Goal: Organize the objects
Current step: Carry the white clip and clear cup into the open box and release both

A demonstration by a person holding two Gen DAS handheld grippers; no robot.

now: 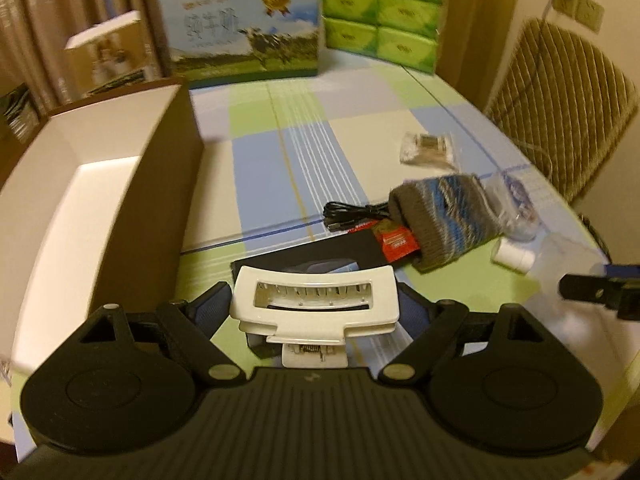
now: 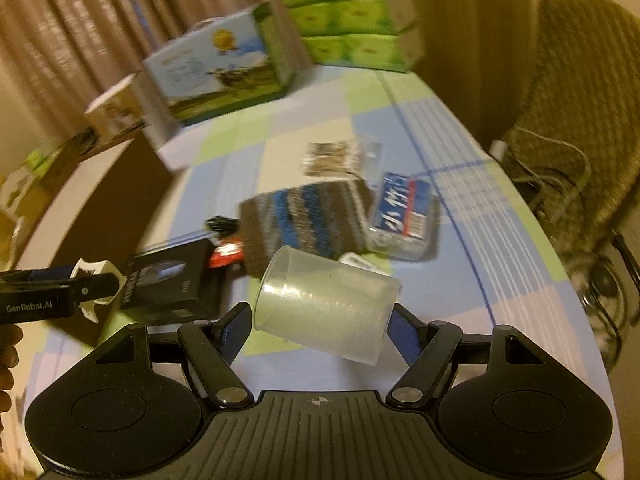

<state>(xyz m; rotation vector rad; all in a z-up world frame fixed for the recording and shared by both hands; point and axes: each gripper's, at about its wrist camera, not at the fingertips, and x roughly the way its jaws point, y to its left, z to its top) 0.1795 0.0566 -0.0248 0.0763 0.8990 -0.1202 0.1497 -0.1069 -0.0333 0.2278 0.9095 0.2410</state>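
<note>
My left gripper (image 1: pixel 316 308) is shut on a white plastic clip (image 1: pixel 314 300) and holds it above the table, just right of the open brown box (image 1: pixel 168 168) with a white inside. My right gripper (image 2: pixel 320 320) is shut on a clear plastic cup (image 2: pixel 326 306), tilted on its side above the table. On the checked cloth lie a black flat box (image 1: pixel 344 250), a red packet (image 1: pixel 398 242), a black cable (image 1: pixel 352 214), a striped knit pouch (image 1: pixel 444 216), a small white bottle (image 1: pixel 514 256) and a clear bag of small parts (image 1: pixel 428 148). The left gripper shows in the right wrist view (image 2: pixel 90 290).
A blue milk carton box (image 1: pixel 244 28) and a green tissue pack (image 1: pixel 384 8) stand at the table's far edge. A white box (image 1: pixel 108 52) sits behind the brown box. A wicker chair (image 1: pixel 560 104) stands to the right. A blue-labelled clear pack (image 2: pixel 402 212) lies beside the pouch.
</note>
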